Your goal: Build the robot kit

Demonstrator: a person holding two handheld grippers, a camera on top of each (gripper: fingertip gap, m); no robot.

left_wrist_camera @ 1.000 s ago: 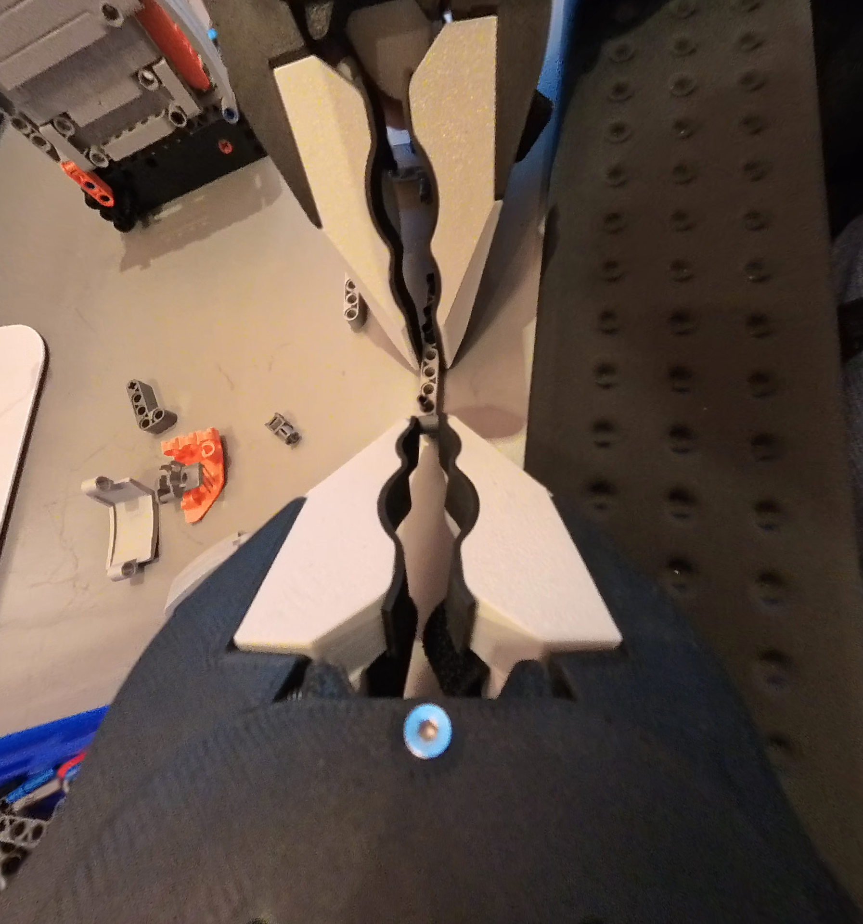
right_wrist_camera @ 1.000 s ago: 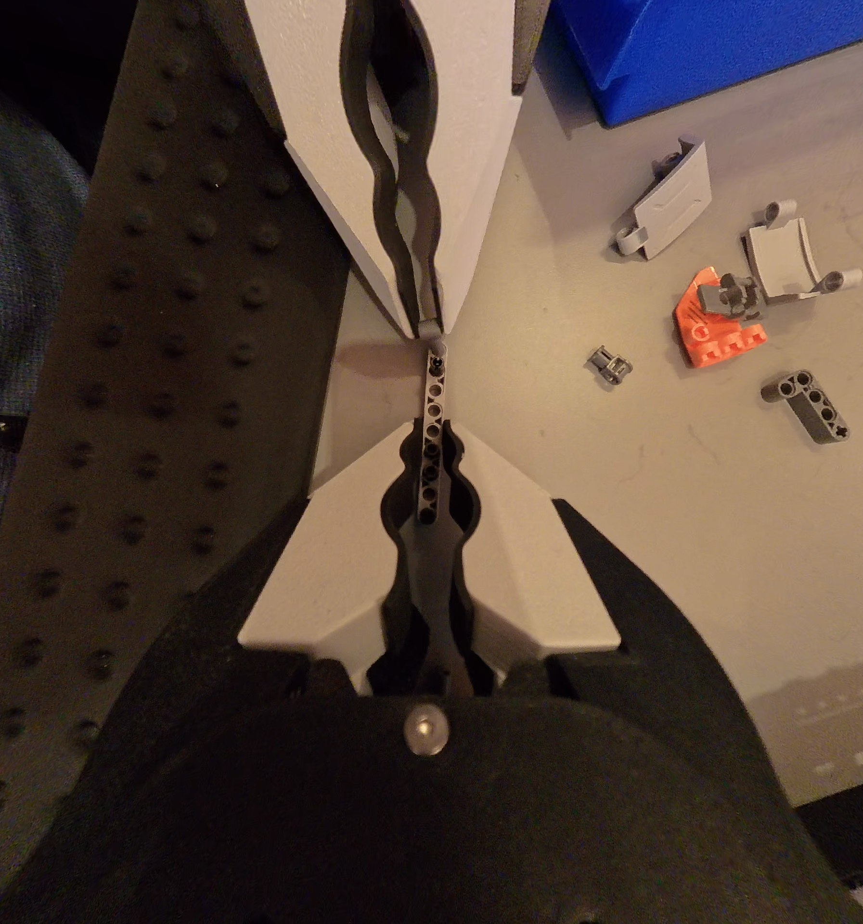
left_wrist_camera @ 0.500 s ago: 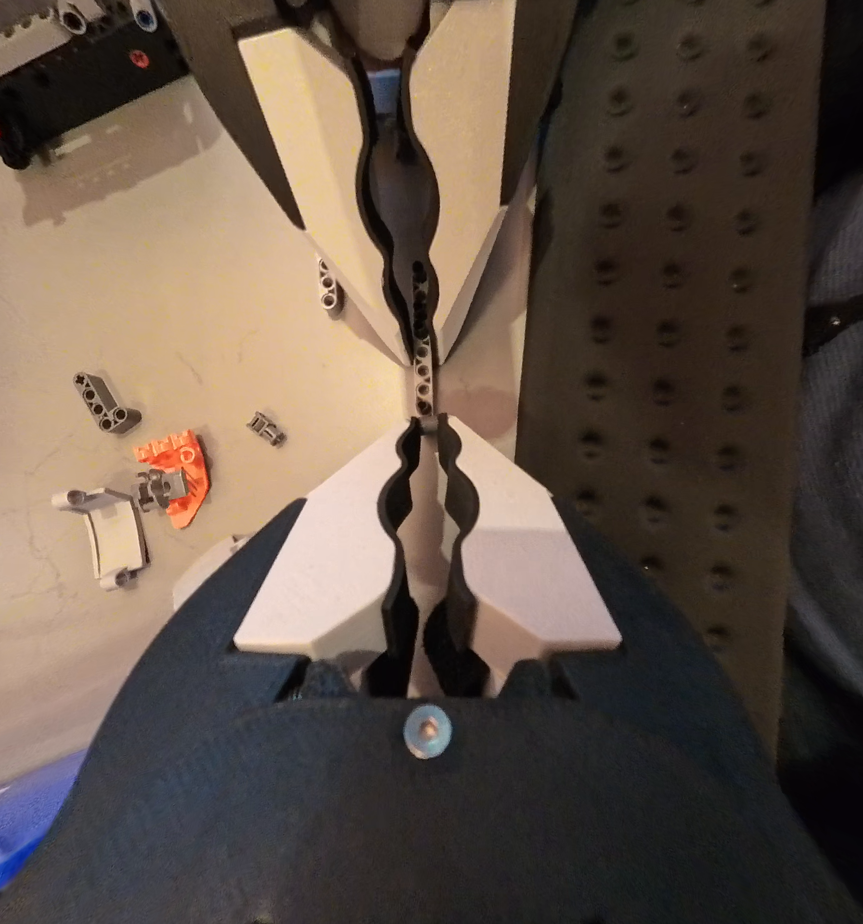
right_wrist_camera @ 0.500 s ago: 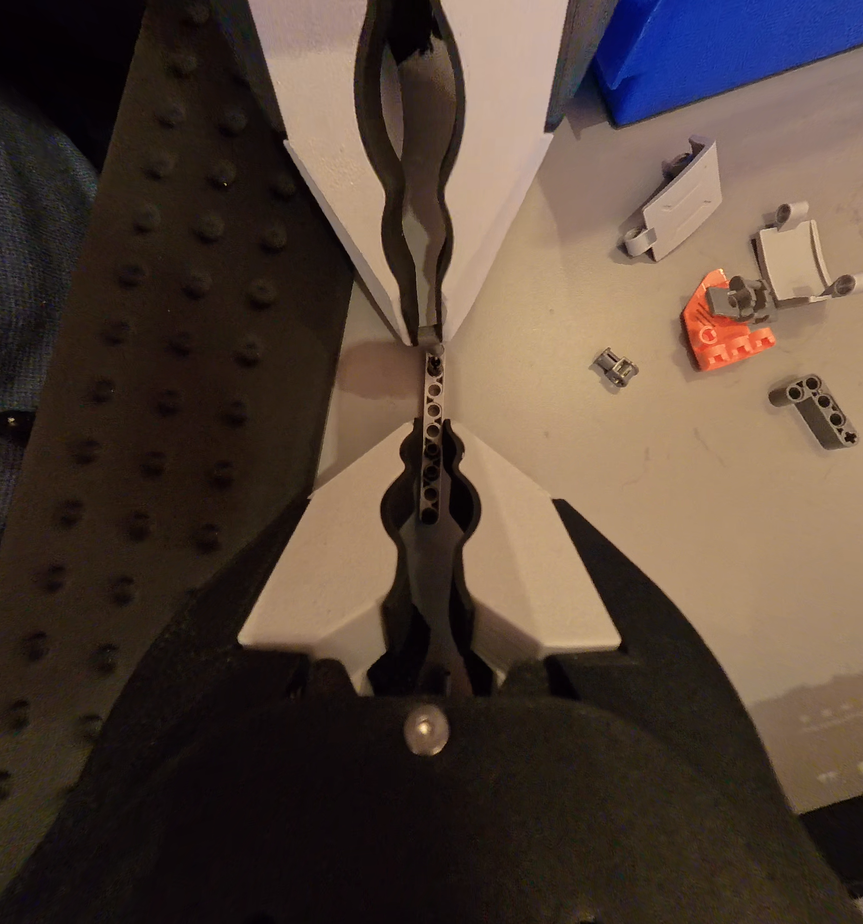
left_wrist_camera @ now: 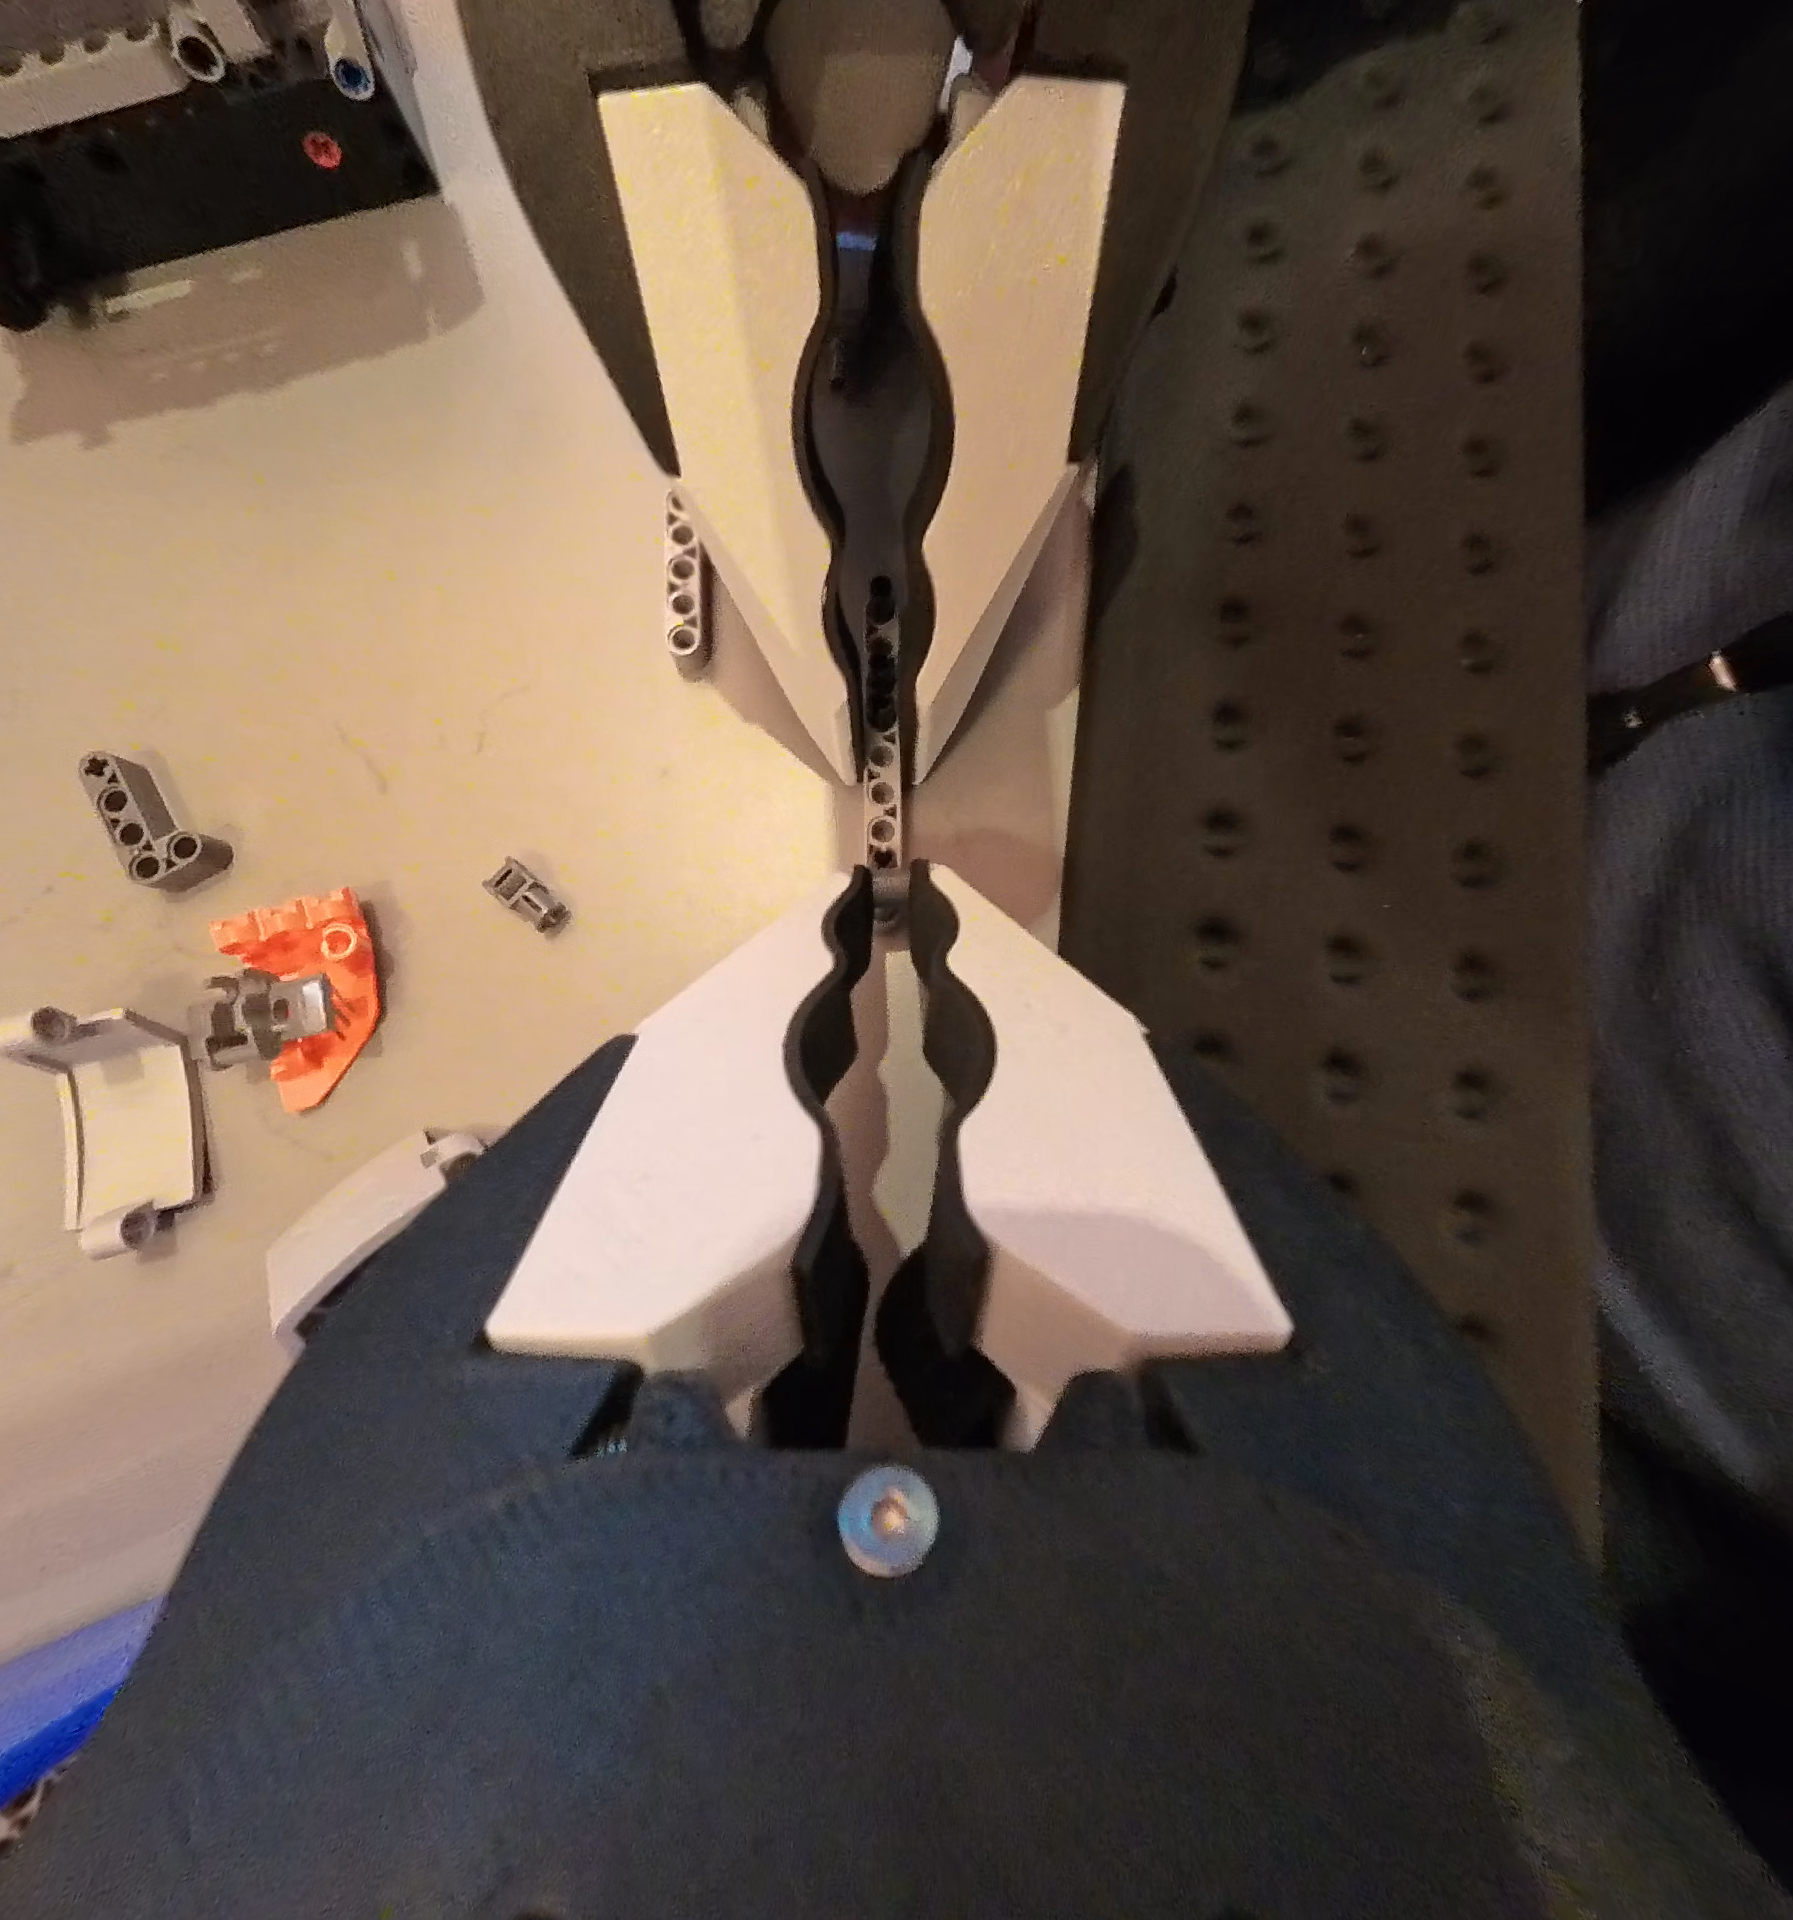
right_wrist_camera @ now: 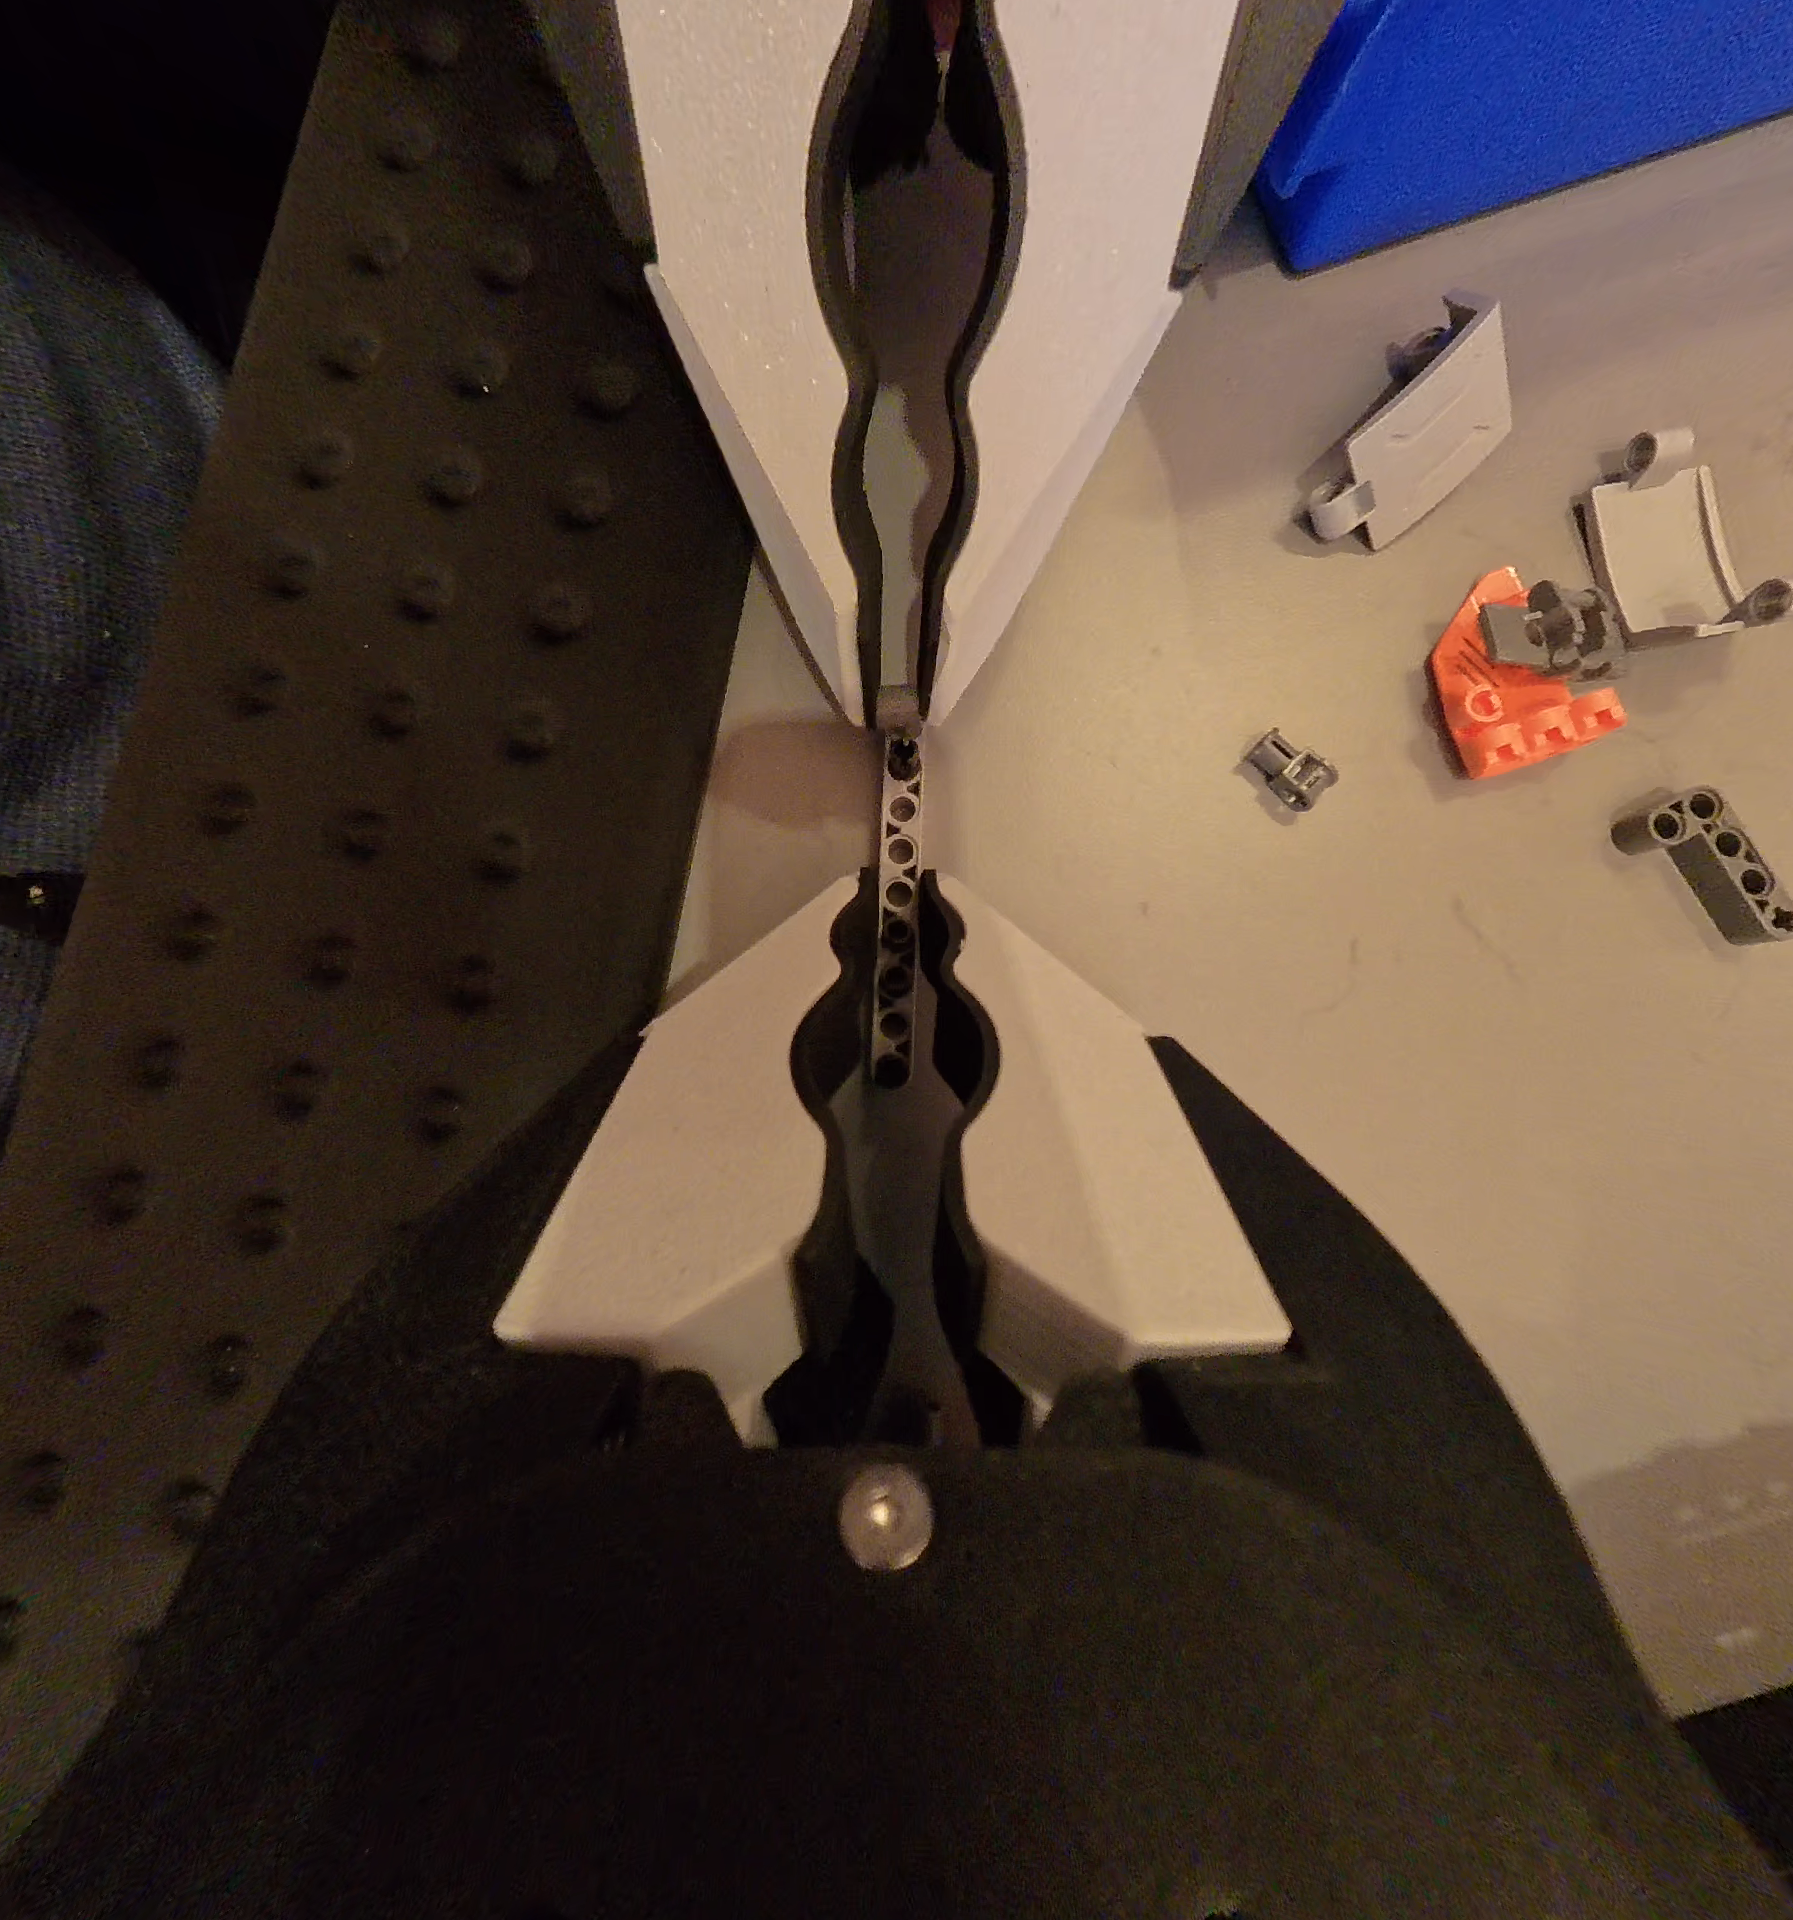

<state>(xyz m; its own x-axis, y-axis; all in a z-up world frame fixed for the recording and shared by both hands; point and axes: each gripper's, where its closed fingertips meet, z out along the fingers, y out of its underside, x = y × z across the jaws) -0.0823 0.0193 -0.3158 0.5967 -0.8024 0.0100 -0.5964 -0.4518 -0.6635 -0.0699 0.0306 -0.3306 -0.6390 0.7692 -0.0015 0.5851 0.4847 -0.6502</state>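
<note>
My right gripper [right_wrist_camera: 897, 885] is shut on a long light grey beam with holes [right_wrist_camera: 900, 831], whose far end sticks out past the fingertips. My left gripper [left_wrist_camera: 887, 883] faces it tip to tip and is shut on a small grey connector piece [left_wrist_camera: 888, 900]. The connector meets the end of the beam [left_wrist_camera: 881, 805]. In the right wrist view the left gripper [right_wrist_camera: 902, 712] comes in from the top with the connector [right_wrist_camera: 900, 704] at its tips. In the left wrist view the right gripper [left_wrist_camera: 884, 771] comes in from the top. Both hover over the grey table [right_wrist_camera: 1235, 1039].
A black studded strip [left_wrist_camera: 1339, 727] runs along the table edge beside the grippers. Loose parts lie on the other side: an orange piece [left_wrist_camera: 300, 997], grey curved panels [left_wrist_camera: 128, 1122], a dark bent beam [left_wrist_camera: 149, 826], a small connector [left_wrist_camera: 526, 894], a short grey beam [left_wrist_camera: 686, 582]. A blue bin [right_wrist_camera: 1557, 114] and a built model [left_wrist_camera: 144, 135] stand farther off. The tips of both grippers are at nearly the same place.
The two grippers stay tip to tip. The right gripper has straightened to line up with the left one, and more of the beam shows between its fingers in the left wrist view.
</note>
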